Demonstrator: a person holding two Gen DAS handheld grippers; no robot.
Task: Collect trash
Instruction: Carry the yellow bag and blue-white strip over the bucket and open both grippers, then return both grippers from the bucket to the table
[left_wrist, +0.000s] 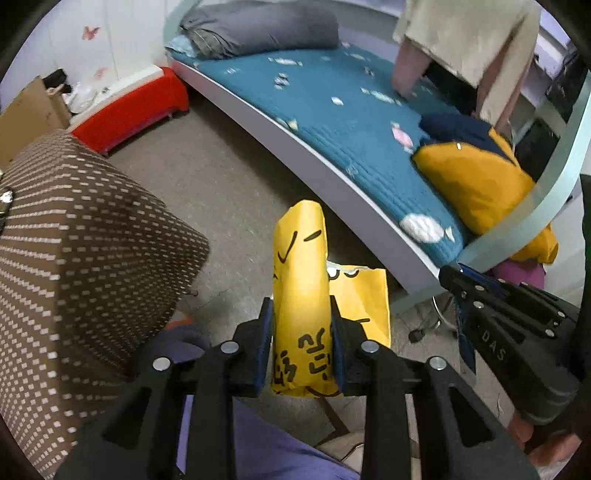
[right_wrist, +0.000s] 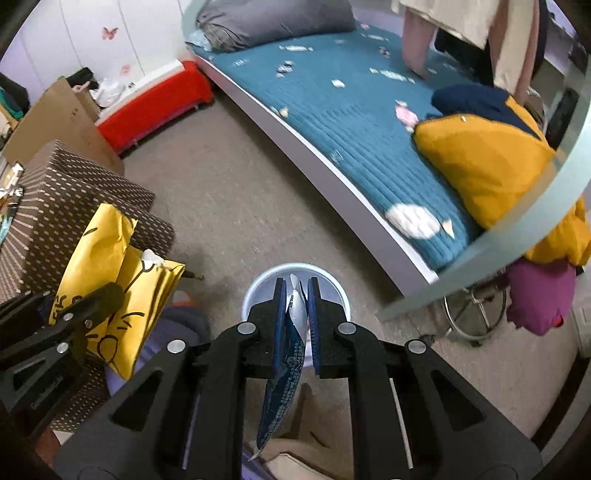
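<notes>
My left gripper (left_wrist: 301, 314) is shut on a crumpled yellow paper bag (left_wrist: 301, 280) with black drawings, held upright above the floor. The bag also shows in the right wrist view (right_wrist: 110, 280), at the left, with the left gripper's fingers (right_wrist: 88, 306) on it. My right gripper (right_wrist: 297, 295) is shut on a blue and silver foil wrapper (right_wrist: 284, 380) that hangs down between its fingers. A pale blue round trash bin (right_wrist: 258, 288) stands on the floor right below and beyond the right fingertips. The right gripper shows at the right of the left wrist view (left_wrist: 480, 295).
A bed with a teal quilt (left_wrist: 332, 110) runs along the right, with a yellow and navy cushion (left_wrist: 476, 177) on it. A brown dotted box (left_wrist: 74, 240) stands at the left. A red low bench (left_wrist: 136, 107) and a cardboard box (right_wrist: 51, 118) sit farther back. A stool base (right_wrist: 476, 314) is under the bed's corner.
</notes>
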